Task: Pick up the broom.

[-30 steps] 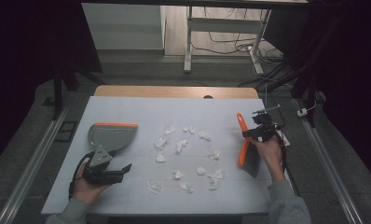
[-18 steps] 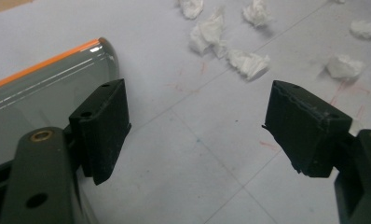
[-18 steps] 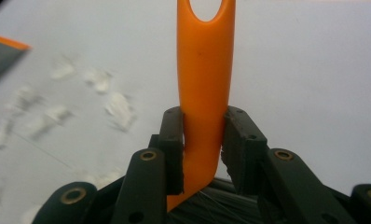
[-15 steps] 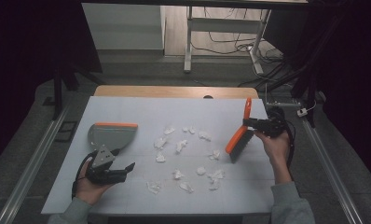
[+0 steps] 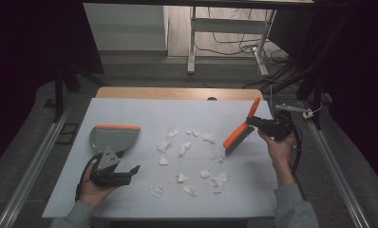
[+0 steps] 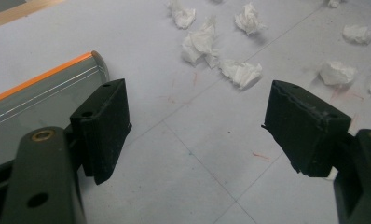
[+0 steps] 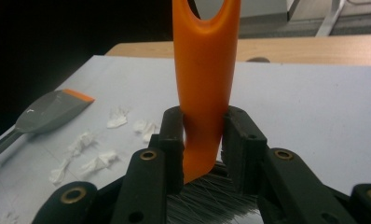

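I have the brush [image 5: 238, 134] clamped by its orange handle in my right gripper [image 5: 259, 122], the jaws pressed against both sides of the handle in the right gripper view, bristles hanging down toward the table [image 5: 144, 110]. It sits at about 3 o'clock of the paper scraps [image 5: 184, 148], just off their right edge, and looks lifted rather than resting. My left gripper [image 5: 130, 172] has its jaws spread wide with nothing between them, at about 7 o'clock of the scraps, just this side of the grey dustpan [image 5: 112, 137] with the orange lip, which lies flat at 9 o'clock. I judge the step in hand to be getting the brush ready to sweep; next I would need to take hold of the dustpan handle with the left, then lower the bristles behind the outermost scraps and drag them toward the pan lip. The table top is pale grey with faint grid lines and a wooden strip at the far edge [image 5: 177, 93]. Beyond it the room is dark, with a desk frame [image 5: 193, 42] and loose cables [image 5: 234, 42] on the floor.
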The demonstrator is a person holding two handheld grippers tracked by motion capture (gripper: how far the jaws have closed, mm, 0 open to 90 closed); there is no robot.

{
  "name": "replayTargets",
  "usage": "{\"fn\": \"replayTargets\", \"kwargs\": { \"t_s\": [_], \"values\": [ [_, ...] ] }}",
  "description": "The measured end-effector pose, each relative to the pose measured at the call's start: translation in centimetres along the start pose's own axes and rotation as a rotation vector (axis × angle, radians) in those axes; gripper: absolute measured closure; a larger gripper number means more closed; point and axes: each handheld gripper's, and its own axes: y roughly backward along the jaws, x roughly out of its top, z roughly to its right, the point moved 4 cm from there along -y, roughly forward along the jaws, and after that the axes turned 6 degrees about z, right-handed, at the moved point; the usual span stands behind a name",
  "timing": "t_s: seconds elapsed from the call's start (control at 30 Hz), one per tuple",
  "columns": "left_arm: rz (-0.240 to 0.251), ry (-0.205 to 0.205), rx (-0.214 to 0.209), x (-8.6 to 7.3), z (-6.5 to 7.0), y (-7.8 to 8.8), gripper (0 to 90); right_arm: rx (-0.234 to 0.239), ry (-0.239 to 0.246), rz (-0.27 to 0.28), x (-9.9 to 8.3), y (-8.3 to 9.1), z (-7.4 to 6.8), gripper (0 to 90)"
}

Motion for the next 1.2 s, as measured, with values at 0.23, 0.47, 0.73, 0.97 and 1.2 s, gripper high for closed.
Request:
{"fn": "replayTargets", "kwargs": {
  "t_s": [0.23, 0.47, 0.73, 0.97, 1.2],
  "values": [
    [0.03, -0.015, -0.024, 1.3, 1.0, -0.8, 23.1, 0.02, 0.019, 0.055, 0.7, 0.3, -1.2, 70.2],
    [0.095, -0.111, -0.098, 5.5, 5.5, -4.2, 23.3, 0.081, 0.006, 0.113, 1.5, 0.3, -4.4, 70.2],
    [0.144, -0.149, -0.179, 8.8, 9.8, -8.3, 24.5, 0.162, -0.014, 0.133, 1.2, -0.9, -7.9, 70.2],
    [0.187, -0.134, -0.167, 9.9, 11.1, -10.8, 30.1, 0.219, -0.033, 0.14, 0.5, -2.4, -10.7, 70.2],
    [0.223, -0.094, -0.156, 10.2, 10.3, -11.9, 40.2, 0.25, -0.068, 0.145, -0.2, -3.5, -11.8, 70.2]
  ]
}}
